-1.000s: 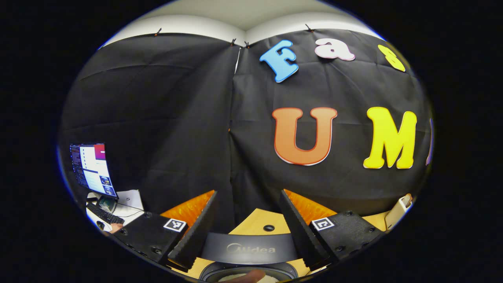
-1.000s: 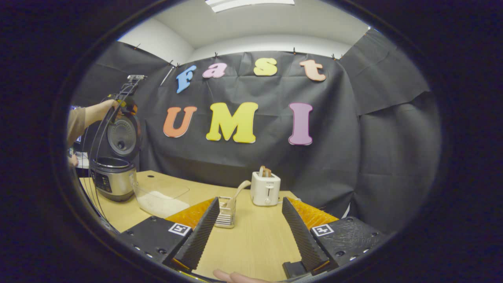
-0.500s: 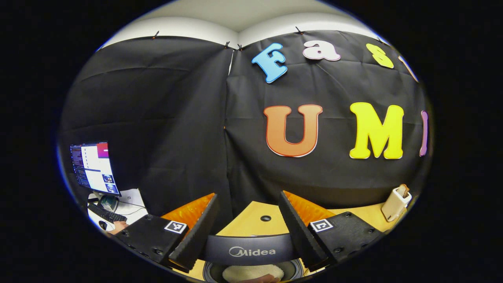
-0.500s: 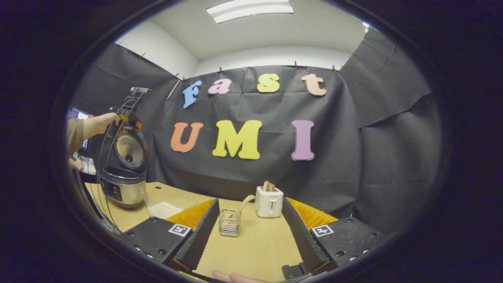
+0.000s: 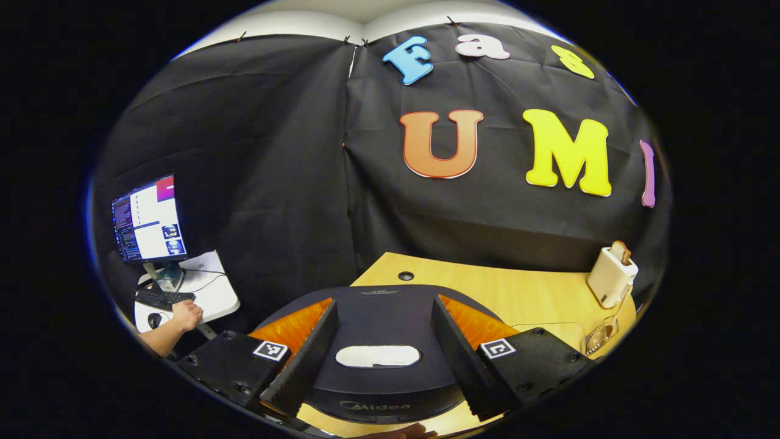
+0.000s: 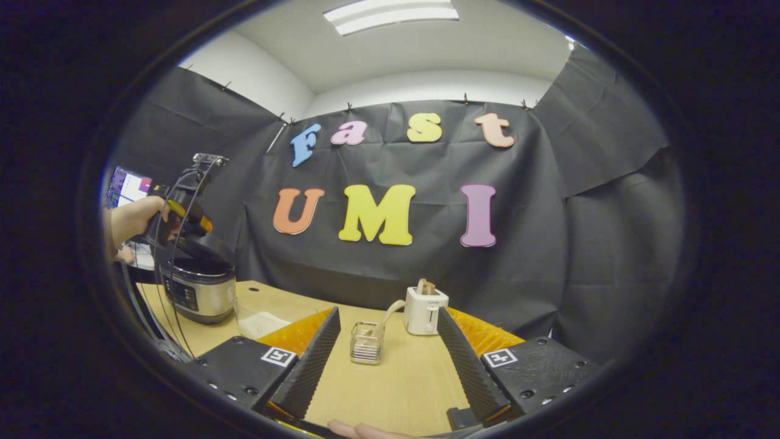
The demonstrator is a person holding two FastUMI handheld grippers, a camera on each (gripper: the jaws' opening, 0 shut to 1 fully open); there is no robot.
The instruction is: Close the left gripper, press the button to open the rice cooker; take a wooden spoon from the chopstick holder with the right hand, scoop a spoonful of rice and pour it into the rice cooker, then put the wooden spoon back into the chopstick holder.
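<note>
The rice cooker [image 6: 198, 292] stands at the table's left end, its dark lid [image 5: 378, 317] lowered almost flat over the pot. My left gripper [image 5: 384, 302] is open, and its fingers straddle the lid top from above; in the right gripper view that gripper [image 6: 183, 210] rests on the lid, held by a hand [image 6: 131, 219]. The wooden spoon [image 6: 390, 310] leans in the clear chopstick holder [image 6: 367, 342] mid-table. My right gripper [image 6: 388, 311] hangs open and holds nothing, above the table's near side, with the holder seen between its fingers farther off.
A clear rice container [image 6: 262, 317] sits just right of the cooker. A white toaster [image 6: 425, 310] with bread stands behind the holder. Left of the wooden table [image 6: 390, 390], a monitor [image 5: 146, 218] and keyboard rest on a side desk, where another hand lies.
The cooker lid has swung from upright down to nearly flat, and my left gripper has come down with it. The right gripper view has shifted a little; the holder looks farther off.
</note>
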